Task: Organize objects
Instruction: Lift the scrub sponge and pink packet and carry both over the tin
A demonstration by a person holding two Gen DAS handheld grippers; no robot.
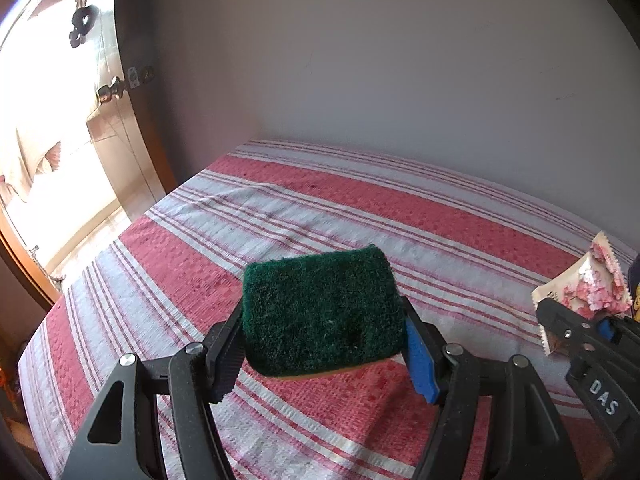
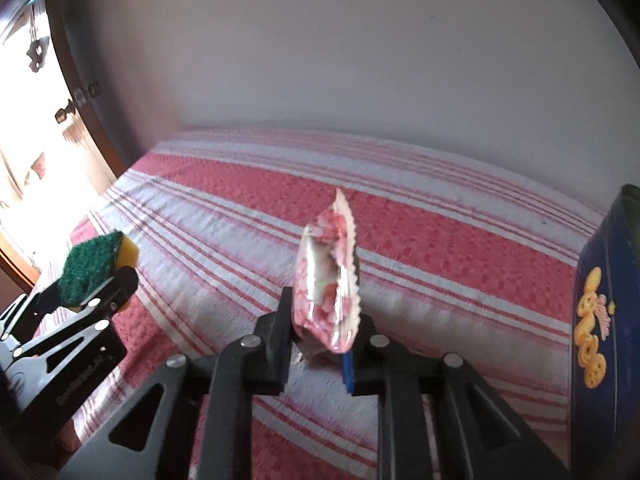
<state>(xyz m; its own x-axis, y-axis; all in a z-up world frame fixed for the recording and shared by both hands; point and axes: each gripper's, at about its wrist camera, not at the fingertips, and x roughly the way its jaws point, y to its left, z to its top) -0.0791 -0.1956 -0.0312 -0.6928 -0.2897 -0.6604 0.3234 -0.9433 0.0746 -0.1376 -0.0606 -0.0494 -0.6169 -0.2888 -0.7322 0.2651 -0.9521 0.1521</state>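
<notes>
My left gripper (image 1: 324, 344) is shut on a green-topped yellow sponge (image 1: 320, 312) and holds it above the red and white striped bedspread (image 1: 280, 216). It also shows at the left of the right wrist view (image 2: 100, 280), with the sponge (image 2: 96, 268) in its jaws. My right gripper (image 2: 320, 340) is shut on a small pink and white snack packet (image 2: 328, 276), held upright above the bed. That gripper (image 1: 568, 320) and the packet (image 1: 588, 292) show at the right edge of the left wrist view.
A dark blue snack box (image 2: 600, 320) with yellow print stands at the right edge. A wooden door (image 1: 120, 120) stands open at the left onto bright light. A plain white wall (image 1: 400, 60) runs behind the bed.
</notes>
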